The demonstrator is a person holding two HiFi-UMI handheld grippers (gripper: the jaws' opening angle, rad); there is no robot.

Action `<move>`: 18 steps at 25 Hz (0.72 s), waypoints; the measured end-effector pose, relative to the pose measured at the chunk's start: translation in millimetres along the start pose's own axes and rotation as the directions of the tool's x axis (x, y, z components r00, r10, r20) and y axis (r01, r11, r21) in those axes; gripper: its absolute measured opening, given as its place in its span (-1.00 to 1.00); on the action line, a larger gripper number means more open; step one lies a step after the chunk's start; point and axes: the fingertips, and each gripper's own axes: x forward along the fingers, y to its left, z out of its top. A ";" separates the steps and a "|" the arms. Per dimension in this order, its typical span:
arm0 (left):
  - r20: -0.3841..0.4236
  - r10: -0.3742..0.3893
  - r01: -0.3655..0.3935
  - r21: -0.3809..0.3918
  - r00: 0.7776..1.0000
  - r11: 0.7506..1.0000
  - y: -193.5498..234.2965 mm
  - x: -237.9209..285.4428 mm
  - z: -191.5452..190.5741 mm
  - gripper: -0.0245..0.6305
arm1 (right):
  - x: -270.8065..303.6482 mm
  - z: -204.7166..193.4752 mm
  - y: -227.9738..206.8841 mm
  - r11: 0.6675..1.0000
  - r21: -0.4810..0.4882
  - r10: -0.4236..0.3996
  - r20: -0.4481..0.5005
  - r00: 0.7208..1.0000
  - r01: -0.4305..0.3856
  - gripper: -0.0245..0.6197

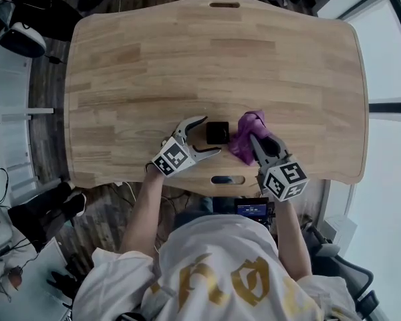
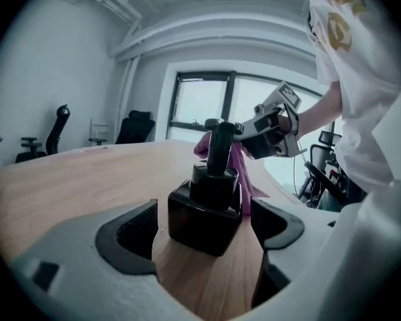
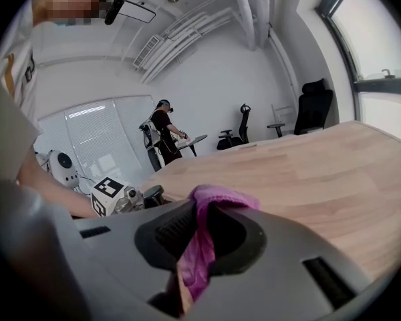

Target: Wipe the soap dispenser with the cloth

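Observation:
A black square soap dispenser (image 1: 217, 132) with a tall pump (image 2: 220, 146) stands upright on the wooden table (image 1: 220, 59), near its front edge. My left gripper (image 1: 209, 135) straddles it, jaws open, with a gap showing on each side of the bottle (image 2: 204, 216) in the left gripper view. A purple cloth (image 1: 244, 140) hangs just right of the dispenser, close against its side (image 2: 246, 172). My right gripper (image 1: 257, 142) is shut on that cloth, which bunches up between the pads and spills over them (image 3: 200, 246).
The table's front edge with an oval slot (image 1: 227, 179) lies just behind both grippers. Office chairs (image 2: 53, 136) stand beyond the far side. A person (image 3: 164, 132) stands by another desk in the background. Windows run along the right.

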 end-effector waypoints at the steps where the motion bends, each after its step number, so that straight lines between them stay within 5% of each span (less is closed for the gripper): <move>1: -0.020 -0.011 0.011 0.026 1.000 1.000 0.0 3.1 -2.2 0.28 | 0.0 0.3 -1.8 1.000 0.001 0.000 -0.001 1.000 0.000 -0.79; 12: -0.116 -0.105 0.124 0.174 0.988 0.977 -5.4 26.8 -11.0 0.28 | -2.5 -2.1 -23.5 0.999 0.036 -0.027 -0.002 1.000 0.027 -0.79; 18: -0.120 -0.118 0.140 0.188 0.986 0.972 -5.8 28.0 -11.4 0.28 | 4.3 -0.4 -25.0 0.999 0.050 -0.015 0.000 1.000 0.015 -0.79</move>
